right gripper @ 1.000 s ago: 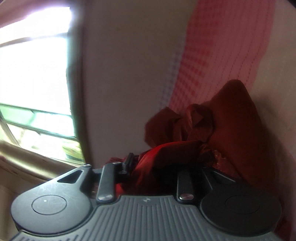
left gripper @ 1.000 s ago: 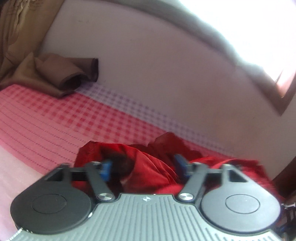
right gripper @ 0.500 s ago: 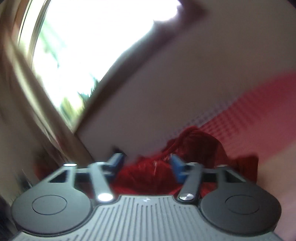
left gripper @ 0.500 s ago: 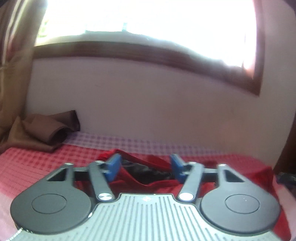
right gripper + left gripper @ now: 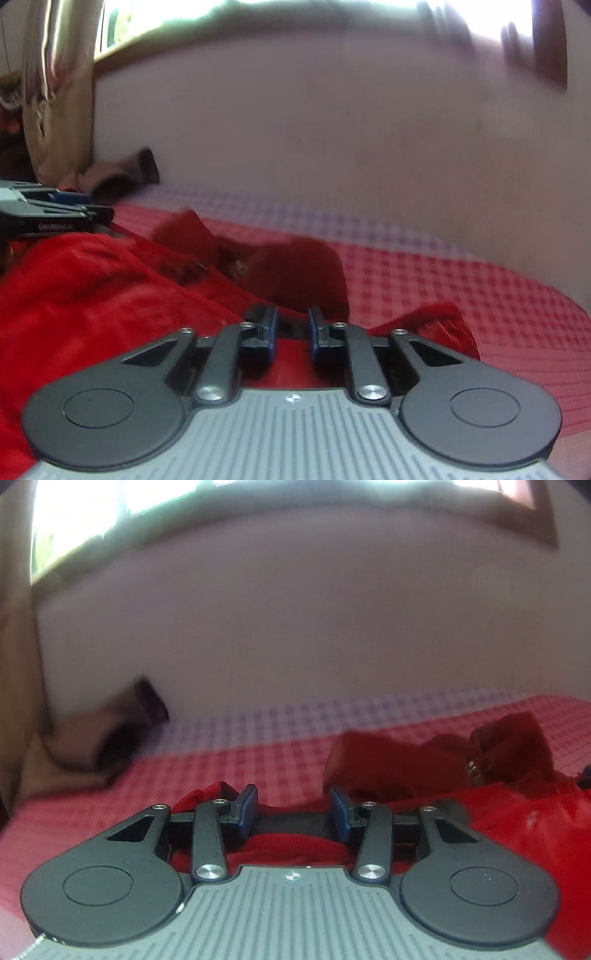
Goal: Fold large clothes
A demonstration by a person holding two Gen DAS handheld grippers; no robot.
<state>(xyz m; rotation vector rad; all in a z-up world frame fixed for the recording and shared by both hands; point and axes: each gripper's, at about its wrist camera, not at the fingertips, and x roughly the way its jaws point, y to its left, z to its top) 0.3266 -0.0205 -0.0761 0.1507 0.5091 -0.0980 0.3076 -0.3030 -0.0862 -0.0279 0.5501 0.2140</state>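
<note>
A large red garment (image 5: 517,834) lies crumpled on the bed, its darker bunched part (image 5: 509,746) toward the far right. My left gripper (image 5: 291,805) sits low over its near edge; a thick fold of red cloth fills the space between the blue pads (image 5: 246,806), which stand partly apart and seem to hold it. In the right wrist view the same garment (image 5: 92,295) spreads to the left. My right gripper (image 5: 292,328) is closing, its jaws narrow, with red cloth in the slit between them. The left gripper (image 5: 62,212) shows at the left edge there.
The bed has a red and white checked cover (image 5: 229,760) (image 5: 461,295) that runs to a pale wall (image 5: 295,627). A brown cloth (image 5: 110,731) (image 5: 122,173) lies at the far left corner by a tan curtain (image 5: 55,92). A bright window is above.
Both views have rolled back to level. The left gripper narrowed and dropped lower onto the garment's edge. The right gripper swung over the cloth and its jaws drew much closer together.
</note>
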